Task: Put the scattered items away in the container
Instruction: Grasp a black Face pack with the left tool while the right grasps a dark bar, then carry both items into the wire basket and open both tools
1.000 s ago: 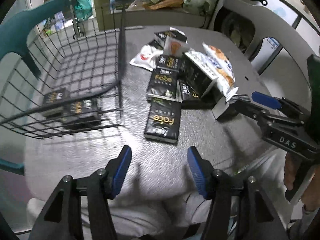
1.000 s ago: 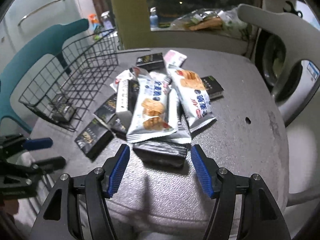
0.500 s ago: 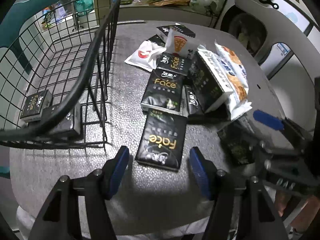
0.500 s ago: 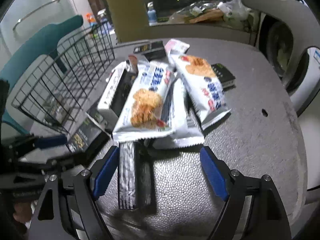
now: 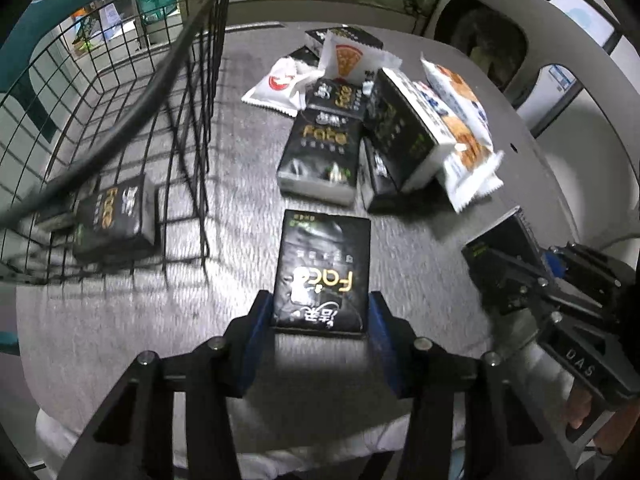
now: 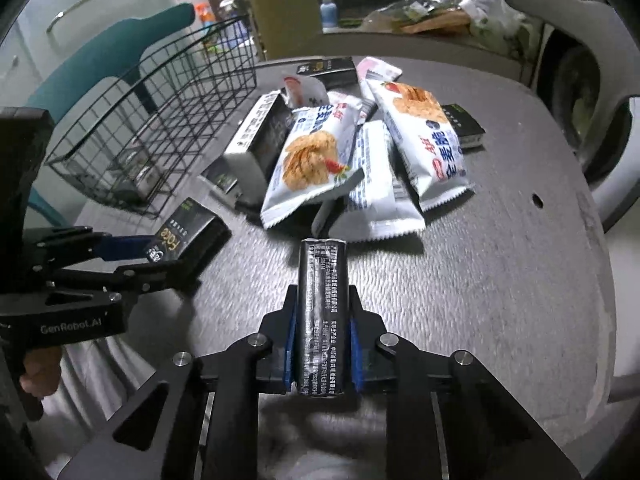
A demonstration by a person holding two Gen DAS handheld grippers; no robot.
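So my left gripper [image 5: 320, 320] has its blue pads snug against both sides of a flat black Face tissue pack [image 5: 322, 270] that's lying on the grey table [image 6: 500, 280], just outside the wire basket [image 5: 120, 92]. My right gripper [image 6: 322, 344] is clamped on another black pack [image 6: 322, 312] turned on its edge. The basket already has a pack [image 5: 114, 220] in it, and the snack bags [image 6: 316, 160] are piled mid-table

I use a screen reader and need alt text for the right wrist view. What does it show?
The right gripper has its jaws shut on a black tissue pack held edge-on over a grey table. Beyond lie snack packets; at left, a wire basket.
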